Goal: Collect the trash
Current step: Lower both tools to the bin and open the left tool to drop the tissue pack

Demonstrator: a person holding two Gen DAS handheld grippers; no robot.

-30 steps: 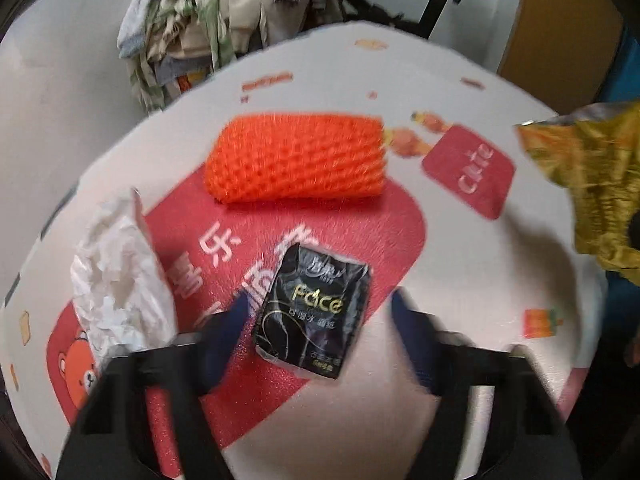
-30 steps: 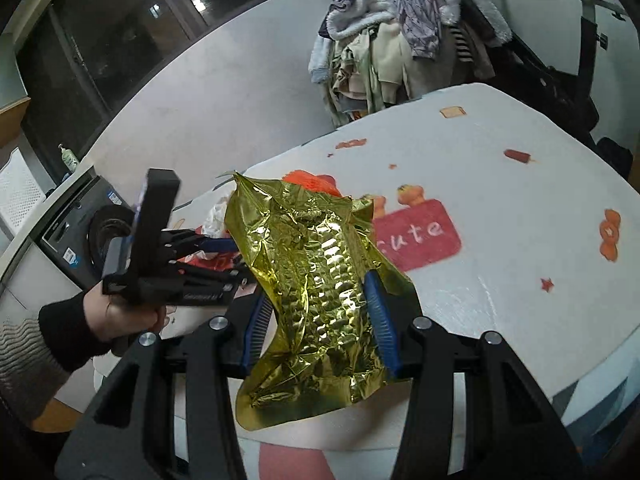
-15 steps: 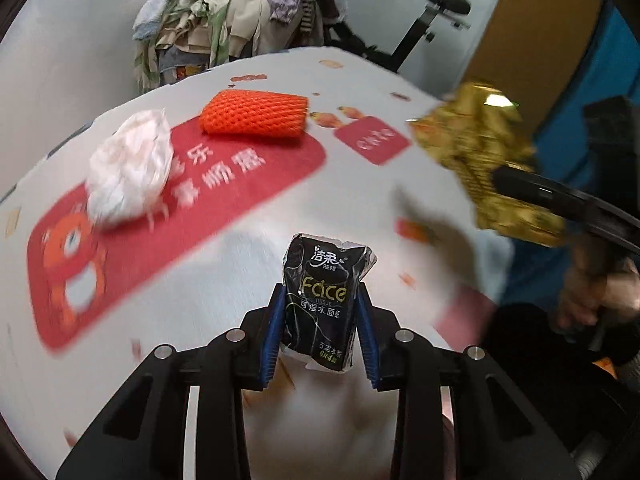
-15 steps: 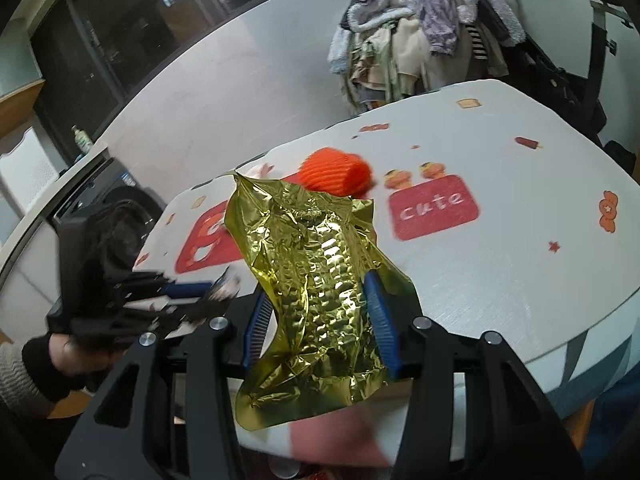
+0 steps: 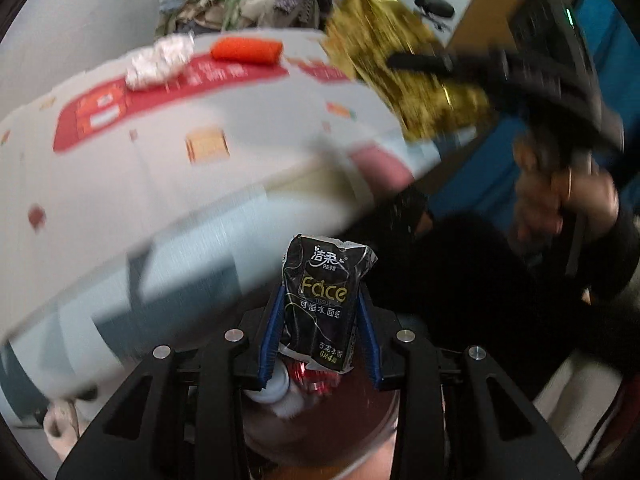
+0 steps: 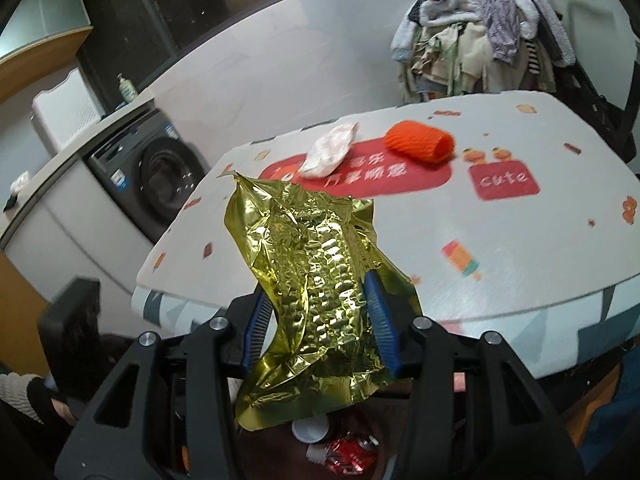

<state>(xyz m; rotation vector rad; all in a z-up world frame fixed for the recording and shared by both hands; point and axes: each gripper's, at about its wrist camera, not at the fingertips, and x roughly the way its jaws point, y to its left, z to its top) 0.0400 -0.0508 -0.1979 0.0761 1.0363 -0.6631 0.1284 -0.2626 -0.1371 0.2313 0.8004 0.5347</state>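
My left gripper point(image 5: 319, 312) is shut on a black tissue pack point(image 5: 320, 300) marked "Face", held off the table's edge above a round bin point(image 5: 360, 432) holding a white cup and a red can. My right gripper point(image 6: 320, 308) is shut on a crumpled gold foil bag point(image 6: 316, 280), also past the table edge over the bin's trash point(image 6: 344, 452). On the table point(image 6: 520, 240) lie an orange foam net sleeve point(image 6: 420, 144) and a crumpled white paper point(image 6: 330, 150). The left wrist view shows the gold bag point(image 5: 400, 64) and the hand point(image 5: 560, 188) holding the right gripper.
A washing machine point(image 6: 152, 168) stands to the left behind the table. A rack piled with clothes point(image 6: 480, 32) stands at the back. A sleeve and the left gripper's body point(image 6: 68, 332) show at the lower left of the right wrist view.
My left gripper closed on the tissue pack, lifted it and carried it off the table to above the bin. My right gripper drew back with the gold bag toward the table edge.
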